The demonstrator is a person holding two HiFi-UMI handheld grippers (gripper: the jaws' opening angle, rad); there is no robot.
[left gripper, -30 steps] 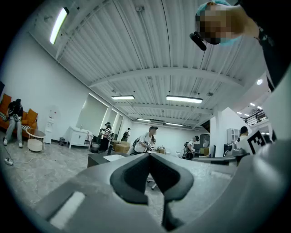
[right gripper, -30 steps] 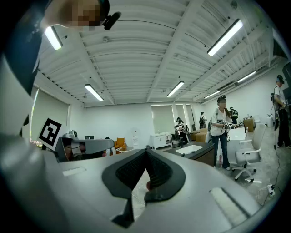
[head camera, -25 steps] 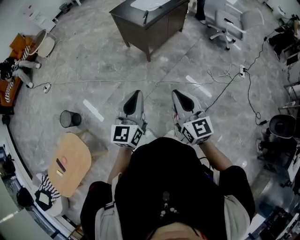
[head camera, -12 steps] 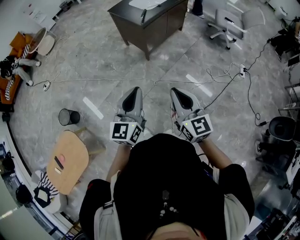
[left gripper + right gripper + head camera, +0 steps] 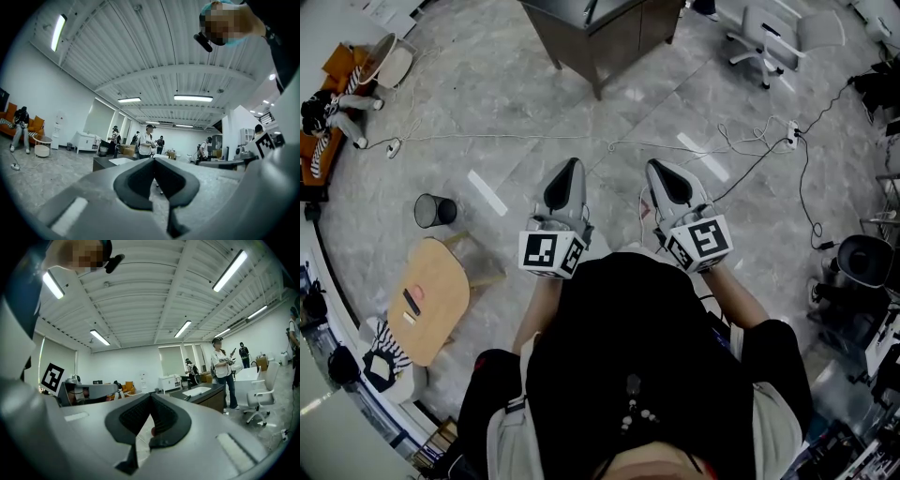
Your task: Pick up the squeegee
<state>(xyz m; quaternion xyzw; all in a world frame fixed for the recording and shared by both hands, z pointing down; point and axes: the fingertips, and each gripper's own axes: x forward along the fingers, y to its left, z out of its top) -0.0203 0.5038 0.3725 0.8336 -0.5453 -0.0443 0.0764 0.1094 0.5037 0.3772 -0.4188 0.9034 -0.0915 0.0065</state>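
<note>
Both grippers point level over the grey marble floor, side by side in front of my body. In the head view the left gripper [image 5: 565, 172] and the right gripper [image 5: 664, 172] are shut with nothing in them. A dark desk [image 5: 614, 42] stands ahead at the top edge. On its top lies a slim dark tool [image 5: 592, 9], too small to tell whether it is the squeegee. The right gripper view shows the same desk [image 5: 208, 397] beyond the shut right gripper [image 5: 150, 397], with a white sheet on it. The left gripper [image 5: 154, 165] also points at the desk [image 5: 105, 163].
A black waste bin [image 5: 435, 210] and a round wooden stool [image 5: 431, 296] stand at my left. Cables [image 5: 750, 150] trail across the floor ahead and right. An office chair [image 5: 773, 33] is beside the desk. Dark equipment [image 5: 862, 258] is at the right. A person [image 5: 225, 376] stands by the desk.
I have walked forward: the desk has slid toward the top edge of the head view, and the bin and stool have drifted back. Both grippers stay shut and side by side.
</note>
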